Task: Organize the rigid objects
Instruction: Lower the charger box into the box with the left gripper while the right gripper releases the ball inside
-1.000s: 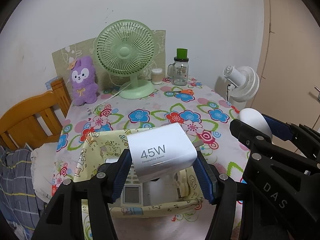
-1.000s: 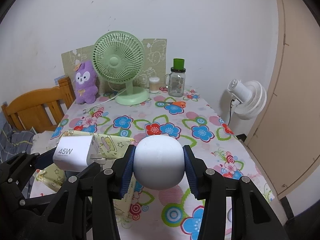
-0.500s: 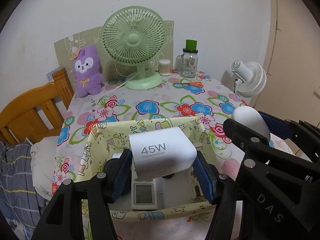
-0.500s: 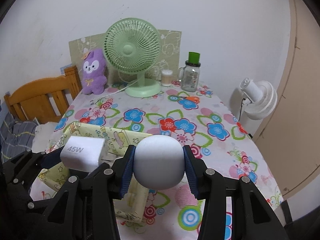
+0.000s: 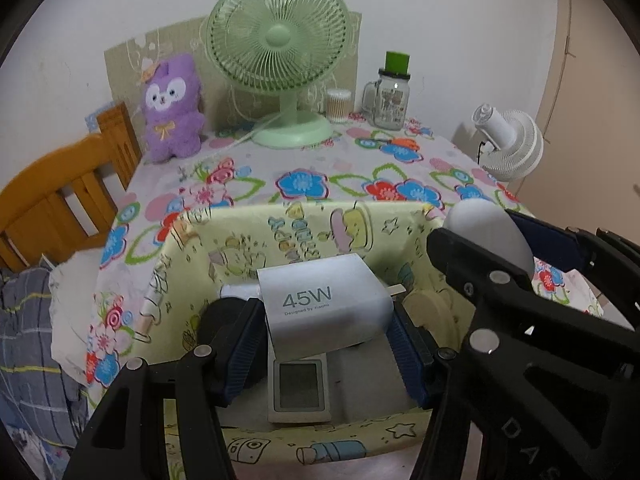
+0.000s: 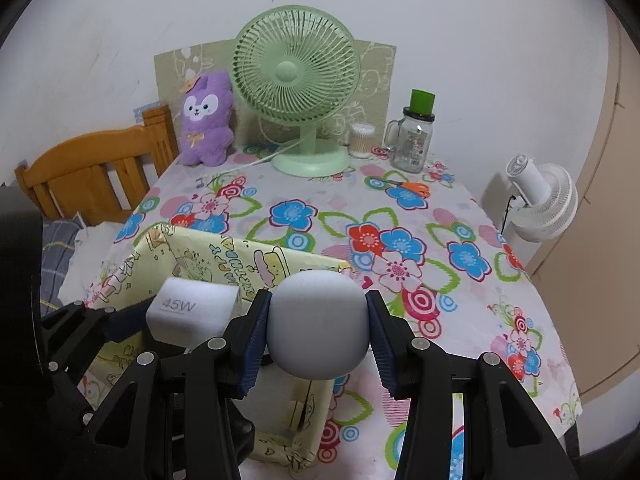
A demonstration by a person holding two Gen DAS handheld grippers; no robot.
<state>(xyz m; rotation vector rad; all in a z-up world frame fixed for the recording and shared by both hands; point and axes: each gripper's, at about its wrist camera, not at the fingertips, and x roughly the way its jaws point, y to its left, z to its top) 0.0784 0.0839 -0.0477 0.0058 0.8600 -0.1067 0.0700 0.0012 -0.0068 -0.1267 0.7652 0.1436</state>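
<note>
**A:** Where did things stand at that point?

**B:** The left gripper [image 5: 326, 332] had its fingers clamped on the white charger [image 5: 326, 308] marked 45W, held over the open yellow fabric box [image 5: 280, 232] near the bench's [image 6: 460, 240] front edge. The right gripper [image 6: 318, 328] had its fingers pressed against both sides of a pale, egg-shaped thing [image 6: 318, 324], hanging over the box's right wall — at about 3 o'clock from the charger.

**A:** How would you have finished the step well?

**B:** I'd have lowered the charger straight down into a free patch of the box floor, not onto the small device with a screen [image 5: 300, 386] lying beneath it at 6 o'clock. A dark object [image 5: 218, 320] sat at 9 o'clock, so room looked tight. Open the fingers only once it rested, I'd judge, since the cloth walls would sag if nudged. Then bring the egg-shaped thing in beside it.

**A:** And the count?

**B:** One charger, one egg-shaped thing, one box, two grippers. Inside the box at least two items showed — possibly more, hidden under the charger. At the back, around 12 o'clock: one green fan [image 6: 296, 80], one purple plush toy [image 6: 206, 120], one glass jar [image 6: 414, 140], one tub of cotton swabs [image 6: 362, 140]. One pair of scissors [image 6: 412, 188] lay in front of the jar, and one white fan [image 6: 540, 200] stood off the bench at 2 o'clock.
</note>
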